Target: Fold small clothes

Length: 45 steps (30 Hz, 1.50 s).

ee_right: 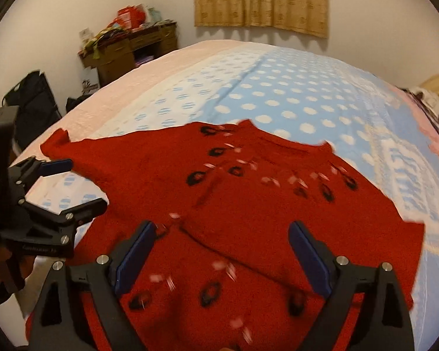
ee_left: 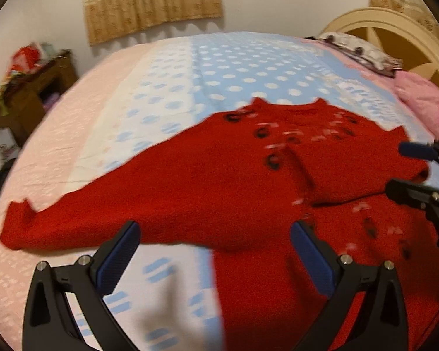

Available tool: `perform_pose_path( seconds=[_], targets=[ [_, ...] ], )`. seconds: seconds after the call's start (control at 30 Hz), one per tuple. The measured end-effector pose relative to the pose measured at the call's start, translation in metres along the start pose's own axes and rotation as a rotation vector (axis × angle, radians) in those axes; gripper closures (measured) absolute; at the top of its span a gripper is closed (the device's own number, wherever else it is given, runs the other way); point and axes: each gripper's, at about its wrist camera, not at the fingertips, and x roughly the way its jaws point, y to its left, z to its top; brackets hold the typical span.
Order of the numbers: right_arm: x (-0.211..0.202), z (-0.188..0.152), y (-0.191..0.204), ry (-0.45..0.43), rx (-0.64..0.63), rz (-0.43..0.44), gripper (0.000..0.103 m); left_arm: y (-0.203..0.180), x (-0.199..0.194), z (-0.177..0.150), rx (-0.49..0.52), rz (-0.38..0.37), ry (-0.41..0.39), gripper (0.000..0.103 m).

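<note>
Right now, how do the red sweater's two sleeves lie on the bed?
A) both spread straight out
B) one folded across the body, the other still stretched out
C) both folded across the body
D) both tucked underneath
B: on the red sweater, the right-hand sleeve lies folded over the chest, while the left-hand sleeve stretches out flat on the bed cover.

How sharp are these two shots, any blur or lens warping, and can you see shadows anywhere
Left wrist view: the red sweater is motion-smeared, its pattern streaked; the left gripper stays sharp, casting a soft shadow on the bedspread. Right wrist view: similar smear on the sweater, the right gripper crisp. Both views: fisheye bulges the bed into a dome, corners dark, warm indoor light, no glare.
</note>
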Motion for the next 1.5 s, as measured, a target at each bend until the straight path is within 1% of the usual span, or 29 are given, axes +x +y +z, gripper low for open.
perform_pose_path(
  seconds=[0.1,0.2,0.27,0.33,0.37,0.4,0.43,0.47,0.5,0.53,0.57,0.6,0.63,0.7,0.77,0.87,1.0,1.1,1.17,1.3,1.5],
  targets=[
    [-0.02,-0.018,-0.024,-0.01,0.025,-0.06,0.011,-0.018,0.005,0.016,0.025,-0.071,0.009,0.0],
    [-0.039,-0.043,-0.048,-0.007,0.051,-0.151,0.011,-0.039,0.01,0.031,0.056,-0.103,-0.001,0.0],
    [-0.047,-0.054,-0.056,-0.007,0.061,-0.176,0.011,-0.055,0.02,0.04,0.065,-0.156,0.022,0.003],
    [-0.057,-0.066,-0.062,-0.017,0.063,-0.188,0.011,-0.067,0.034,0.043,0.066,-0.18,0.063,0.018],
    [-0.062,-0.072,-0.063,-0.027,0.059,-0.195,0.011,-0.073,0.043,0.043,0.075,-0.186,0.09,0.022],
    [-0.066,-0.076,-0.063,-0.035,0.056,-0.199,0.011,-0.079,0.054,0.042,0.08,-0.188,0.117,0.028],
    [-0.07,-0.081,-0.063,-0.049,0.051,-0.207,0.011,-0.081,0.061,0.04,0.074,-0.19,0.143,0.037],
    [-0.074,-0.086,-0.062,-0.061,0.048,-0.212,0.011,-0.082,0.069,0.038,0.061,-0.194,0.168,0.043],
    [-0.076,-0.091,-0.06,-0.067,0.045,-0.21,0.011,-0.083,0.077,0.036,0.046,-0.201,0.19,0.055],
    [-0.076,-0.094,-0.059,-0.067,0.042,-0.205,0.011,-0.082,0.082,0.034,0.03,-0.222,0.197,0.057],
    [-0.077,-0.097,-0.058,-0.066,0.038,-0.201,0.011,-0.081,0.081,0.034,0.02,-0.231,0.177,0.062],
    [-0.076,-0.1,-0.054,-0.068,0.03,-0.196,0.011,-0.081,0.078,0.034,0.02,-0.234,0.157,0.092],
    [-0.075,-0.102,-0.052,-0.068,0.024,-0.194,0.011,-0.082,0.076,0.035,0.022,-0.242,0.155,0.095],
    [-0.075,-0.107,-0.046,-0.062,0.008,-0.194,0.011,-0.078,0.068,0.038,0.012,-0.269,0.132,0.096],
    [-0.077,-0.109,-0.045,-0.064,0.009,-0.181,0.011,-0.071,0.055,0.041,0.008,-0.288,0.088,0.096],
    [-0.079,-0.112,-0.045,-0.071,0.025,-0.17,0.011,-0.054,0.036,0.043,-0.019,-0.284,0.038,0.096],
    [-0.076,-0.113,-0.043,-0.053,0.025,-0.171,0.011,-0.024,0.019,0.044,-0.05,-0.249,-0.014,0.096],
    [-0.074,-0.114,-0.041,-0.038,0.022,-0.167,0.011,-0.003,0.013,0.04,-0.082,-0.232,-0.028,0.096],
    [-0.072,-0.114,-0.041,-0.031,0.022,-0.164,0.011,0.006,0.014,0.033,-0.081,-0.216,-0.03,0.096],
    [-0.068,-0.115,-0.039,-0.003,0.017,-0.158,0.011,0.011,0.023,0.023,-0.096,-0.208,-0.007,0.096],
    [-0.065,-0.117,-0.038,0.017,0.009,-0.169,0.011,0.023,0.034,0.009,-0.148,-0.204,0.008,0.096]
  ],
)
